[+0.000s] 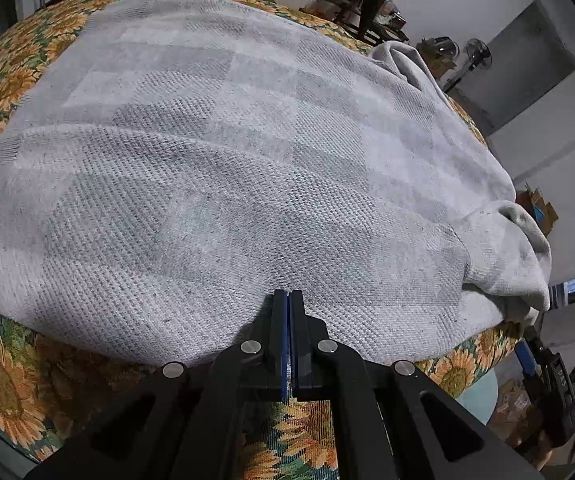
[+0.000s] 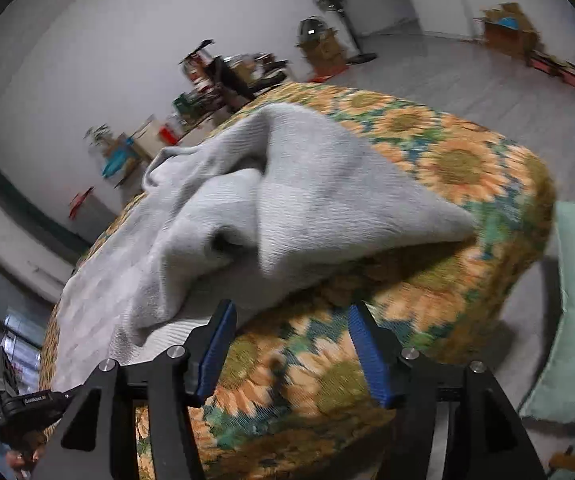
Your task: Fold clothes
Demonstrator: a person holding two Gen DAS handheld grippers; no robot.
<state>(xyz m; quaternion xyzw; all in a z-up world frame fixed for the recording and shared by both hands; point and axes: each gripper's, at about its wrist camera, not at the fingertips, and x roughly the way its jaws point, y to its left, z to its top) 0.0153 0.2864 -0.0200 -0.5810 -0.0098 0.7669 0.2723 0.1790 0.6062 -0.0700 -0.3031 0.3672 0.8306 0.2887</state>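
My left hand-held gripper [image 1: 288,300] is pinched narrow at the grey sweater's [image 1: 223,168] near hem, right hand-held gripper [image 2: 289,316] wide and empty, sweater spread flat but its right side bunched, folding unfinished.

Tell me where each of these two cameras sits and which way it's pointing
Left wrist: on the left gripper, looking low across the grey sweater on the sunflower cloth; its jaws are shut at the near hem.
Right wrist: on the right gripper, facing the sweater's bunched end; jaws open, holding nothing.
Shared: sweater, cloth, and each view shows the other gripper at its edge.
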